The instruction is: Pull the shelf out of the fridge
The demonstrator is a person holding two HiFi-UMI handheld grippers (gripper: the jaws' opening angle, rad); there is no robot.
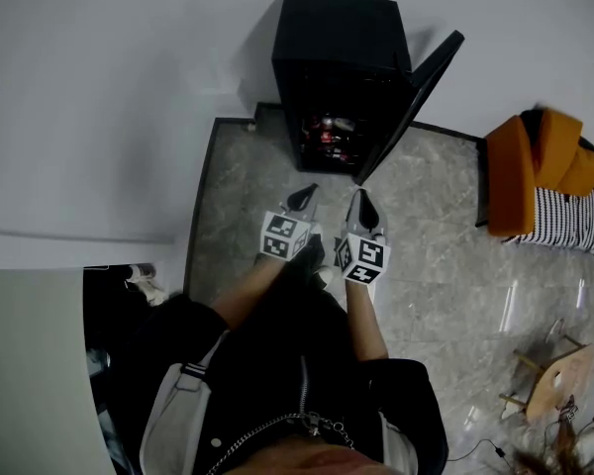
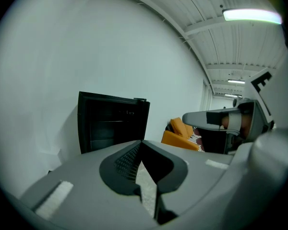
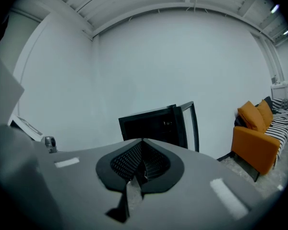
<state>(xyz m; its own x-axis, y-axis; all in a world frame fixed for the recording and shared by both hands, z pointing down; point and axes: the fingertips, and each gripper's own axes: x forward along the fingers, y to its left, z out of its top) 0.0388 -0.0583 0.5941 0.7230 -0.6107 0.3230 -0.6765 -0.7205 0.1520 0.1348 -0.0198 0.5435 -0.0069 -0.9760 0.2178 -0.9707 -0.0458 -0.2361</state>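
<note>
A white wall (image 1: 89, 107) fills the 9 o'clock side of the head view, and grey stone floor (image 1: 431, 236) runs from it toward 3 o'clock. The left gripper (image 1: 302, 199) is held out in front of the person, its black jaws pressed fully together with nothing between them; the left gripper view shows the same closed tips (image 2: 141, 143) pointing at the fridge. The fridge (image 1: 342, 62), a small black box, stands against the wall at 12 o'clock from both grippers and well apart from them. Its door (image 1: 416, 92) stands swung open toward 1 o'clock. The shelf (image 2: 108, 121) lies inside the dark cabinet, showing only as a faint horizontal edge, and a few red items (image 1: 327, 129) sit low in the interior. The right gripper (image 1: 364, 209) is just beside the left one, on its 3 o'clock side, and its jaws (image 3: 142, 140) are likewise shut tight and empty. At 3 o'clock, an orange sofa (image 1: 520, 171) with a black-and-white striped cushion (image 1: 564, 221) sits near the wall. At 4 o'clock, a small wooden stool (image 1: 559, 379) stands on the floor.
</note>
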